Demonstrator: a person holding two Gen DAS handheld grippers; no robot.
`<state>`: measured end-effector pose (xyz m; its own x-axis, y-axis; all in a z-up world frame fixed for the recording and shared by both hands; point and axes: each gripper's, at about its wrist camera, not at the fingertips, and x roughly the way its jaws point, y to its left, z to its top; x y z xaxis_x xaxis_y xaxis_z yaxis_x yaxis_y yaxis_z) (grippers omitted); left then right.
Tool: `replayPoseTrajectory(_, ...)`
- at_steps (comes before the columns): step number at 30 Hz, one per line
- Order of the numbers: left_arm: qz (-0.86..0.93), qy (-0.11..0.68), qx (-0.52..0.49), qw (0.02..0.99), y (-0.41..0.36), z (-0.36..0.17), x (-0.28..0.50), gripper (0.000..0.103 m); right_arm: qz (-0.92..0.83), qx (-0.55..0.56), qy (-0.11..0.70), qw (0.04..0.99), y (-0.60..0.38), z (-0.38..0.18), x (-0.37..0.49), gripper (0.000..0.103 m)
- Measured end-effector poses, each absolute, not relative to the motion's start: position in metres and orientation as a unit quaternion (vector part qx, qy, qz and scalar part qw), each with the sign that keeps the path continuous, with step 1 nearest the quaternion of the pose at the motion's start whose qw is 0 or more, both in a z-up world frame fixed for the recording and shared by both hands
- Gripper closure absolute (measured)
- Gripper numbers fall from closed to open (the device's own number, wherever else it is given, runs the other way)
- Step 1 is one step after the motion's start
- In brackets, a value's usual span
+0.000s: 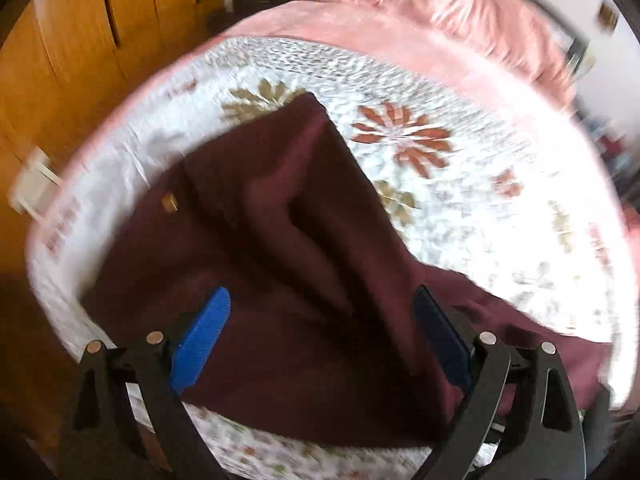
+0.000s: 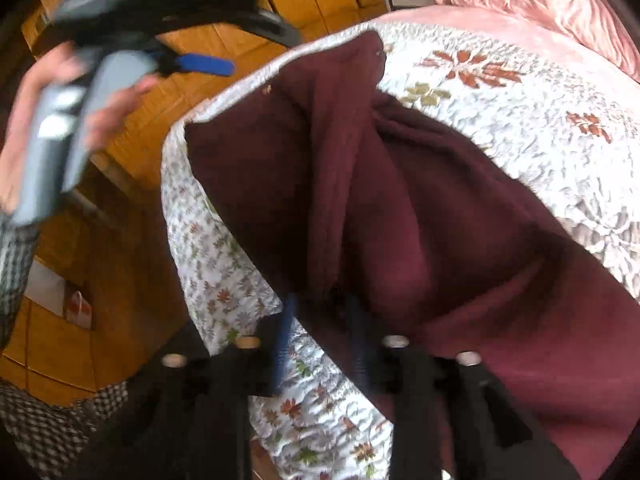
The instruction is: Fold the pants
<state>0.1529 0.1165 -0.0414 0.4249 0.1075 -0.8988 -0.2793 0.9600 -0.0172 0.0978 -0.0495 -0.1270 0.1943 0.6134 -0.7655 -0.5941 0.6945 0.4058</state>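
Maroon pants: soft, limp, light. Left gripper fingers spread, empty. Right gripper fingers part-open astride the hem; pinch there.

Maroon pants lie rumpled, partly folded, on the bed.

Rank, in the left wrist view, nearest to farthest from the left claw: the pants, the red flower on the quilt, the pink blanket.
1. Pants: right under the open left claw.
2. Red flower: beyond the pants, right of centre on the quilt.
3. Pink blanket: bunched along the far top edge.
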Motion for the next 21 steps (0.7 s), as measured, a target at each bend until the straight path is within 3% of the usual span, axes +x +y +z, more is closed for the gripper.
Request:
replayPoseTrajectory(9,0.198,0.625,0.048,0.754,0.094,-0.082,0.255,0.011,0.367,0.138,0.433,0.811,-0.137,-0.073,0.087,0.059)
replayPoseTrajectory(19,0.251,0.678,0.105,0.683,0.089,-0.119,0.290,0.011,0.343,0.195,0.437,0.808,-0.170,-0.090,0.084,0.058)
replayPoseTrajectory(21,0.252,0.689,0.092,0.673,0.095,-0.125,0.290,0.028,0.342,0.201,0.434,0.808,-0.174,-0.092,0.083,0.058)
